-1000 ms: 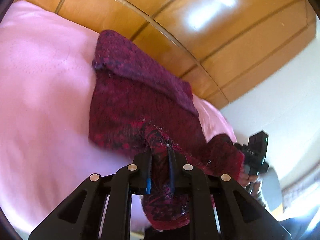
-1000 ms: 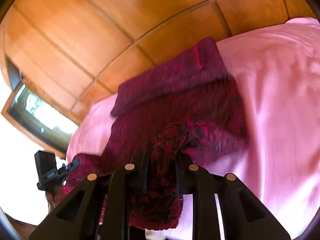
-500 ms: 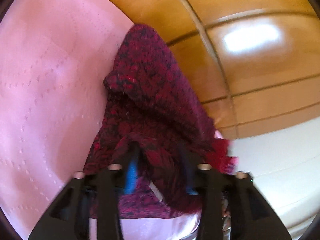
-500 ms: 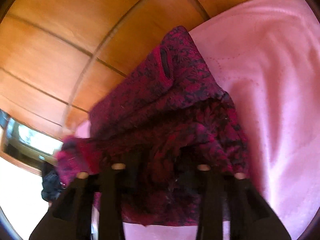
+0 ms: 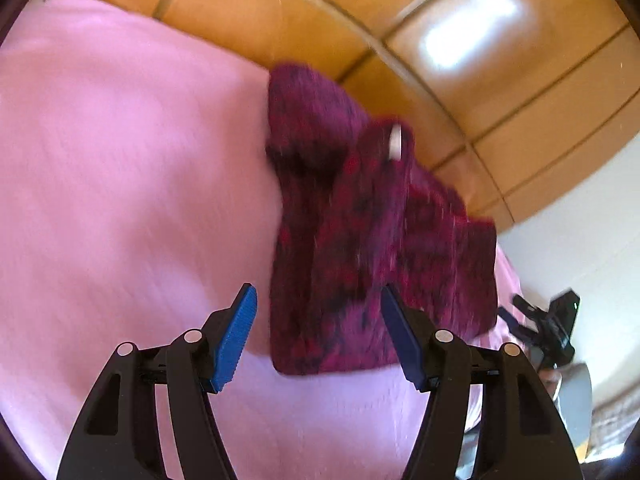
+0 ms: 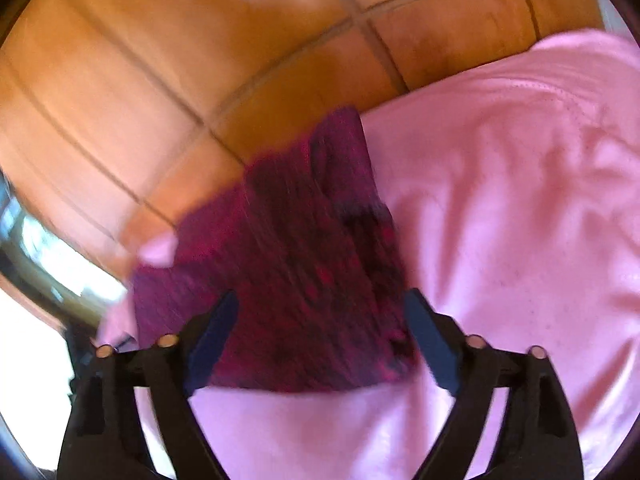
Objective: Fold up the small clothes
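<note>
On pink bedding [image 5: 120, 160]: one garment [image 5: 372, 248].

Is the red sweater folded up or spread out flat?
Folded. The sweater lies doubled into a compact block on the pink bedspread, with layered edges showing; blur hides finer detail.

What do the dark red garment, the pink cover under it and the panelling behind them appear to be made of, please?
Dark red garment: probably a knit, judging by its mottled red-and-black, fuzzy matte surface, though blur hides the stitches.
Pink cover: soft woven or quilted fabric with a slight sheen, creases and faint stitched dots.
Panelling: seemingly varnished wood, orange-brown with a glossy light reflection.
</note>
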{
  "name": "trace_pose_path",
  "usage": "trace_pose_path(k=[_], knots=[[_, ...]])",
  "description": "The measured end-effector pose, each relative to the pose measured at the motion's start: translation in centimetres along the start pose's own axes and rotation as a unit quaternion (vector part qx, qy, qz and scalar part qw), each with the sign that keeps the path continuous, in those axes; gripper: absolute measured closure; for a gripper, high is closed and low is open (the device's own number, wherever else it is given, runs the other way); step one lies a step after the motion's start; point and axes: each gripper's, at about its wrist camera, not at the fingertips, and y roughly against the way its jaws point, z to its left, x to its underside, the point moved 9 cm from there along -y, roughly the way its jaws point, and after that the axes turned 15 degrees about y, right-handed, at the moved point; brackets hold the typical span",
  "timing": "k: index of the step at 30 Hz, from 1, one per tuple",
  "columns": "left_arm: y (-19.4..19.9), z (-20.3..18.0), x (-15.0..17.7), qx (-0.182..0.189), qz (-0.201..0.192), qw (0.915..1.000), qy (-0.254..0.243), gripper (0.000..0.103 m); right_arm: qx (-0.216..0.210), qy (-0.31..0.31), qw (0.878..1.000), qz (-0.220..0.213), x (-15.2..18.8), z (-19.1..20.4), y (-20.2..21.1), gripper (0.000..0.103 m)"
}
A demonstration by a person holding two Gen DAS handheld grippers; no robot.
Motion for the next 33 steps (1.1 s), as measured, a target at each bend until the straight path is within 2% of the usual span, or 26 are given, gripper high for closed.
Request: trace_pose_path(k=[2, 3, 4, 5, 6, 7, 8, 16, 20, 24, 28, 29, 31, 32, 33], knots=[[-0.9, 0.2, 0.8, -0.004, 0.002, 1.0000, -0.002, 0.040, 0.023, 0.038, 0.998, 0.034, 1.3, 0.6, -2.1, 0.046], [-1.5, 0.3, 0.9, -0.002, 0.005, 1.0000, 0.004, 0.049, 0.035, 0.051, 0.997, 0.046, 1.7, 0.7, -2.9, 0.048], [-2.0, 0.2, 1.0, -0.004, 0.010, 0.9999, 0.003, 0.062, 0.051, 0.064, 0.995, 0.052, 2.0, 0.7, -3.3, 0.060], [-2.1, 0.1, 1.0, -0.020, 0.005, 0.9998, -0.006, 0.070, 0.072, 0.077, 0.993, 0.058, 2.1, 0.7, -3.8, 0.073], [-2.1, -0.1, 0.9, -0.025, 0.002, 0.9996, -0.009, 0.082, 0.075, 0.075, 0.993, 0.059, 2.0, 0.7, -4.0, 0.080], [-2.0, -0.2, 0.7, -0.025, 0.000, 0.9997, -0.009, 0.085, 0.070, 0.066, 0.994, 0.053, 1.7, 0.7, -3.6, 0.087], [-1.5, -0.3, 0.6, -0.024, -0.003, 0.9997, -0.011, 0.088, 0.067, 0.063, 0.995, 0.048, 1.5, 0.8, -3.2, 0.089], [1.9, -1.3, 3.0, -0.001, 0.002, 0.9995, -0.032, 0.093, 0.037, 0.063, 0.997, 0.018, 2.1, 4.0, 2.2, 0.091], [3.7, -1.0, 4.8, 0.005, 0.009, 0.9995, -0.030, 0.093, 0.016, 0.054, 0.998, 0.027, 3.9, 5.3, 3.8, 0.091], [6.0, 0.5, 8.1, 0.008, 0.031, 0.9995, -0.008, 0.093, -0.008, 0.040, 0.998, 0.047, 6.8, 5.7, 5.8, 0.091], [6.9, 1.8, 11.0, -0.002, 0.049, 0.9987, 0.014, 0.093, -0.009, 0.032, 0.995, 0.092, 11.0, 5.5, 6.7, 0.091], [7.0, 1.8, 11.5, -0.009, 0.049, 0.9987, 0.003, 0.092, -0.010, 0.030, 0.995, 0.097, 11.4, 5.5, 6.6, 0.091], [6.8, 1.3, 10.8, -0.022, 0.039, 0.9990, -0.005, 0.086, -0.002, 0.033, 0.994, 0.099, 11.4, 5.3, 6.0, 0.088], [6.9, 1.2, 10.4, -0.032, 0.032, 0.9989, -0.009, 0.086, 0.008, 0.036, 0.994, 0.099, 11.0, 5.2, 5.7, 0.084], [7.2, 1.0, 9.6, -0.043, 0.021, 0.9986, -0.025, 0.080, 0.012, 0.040, 0.995, 0.095, 10.3, 5.4, 5.4, 0.080]])
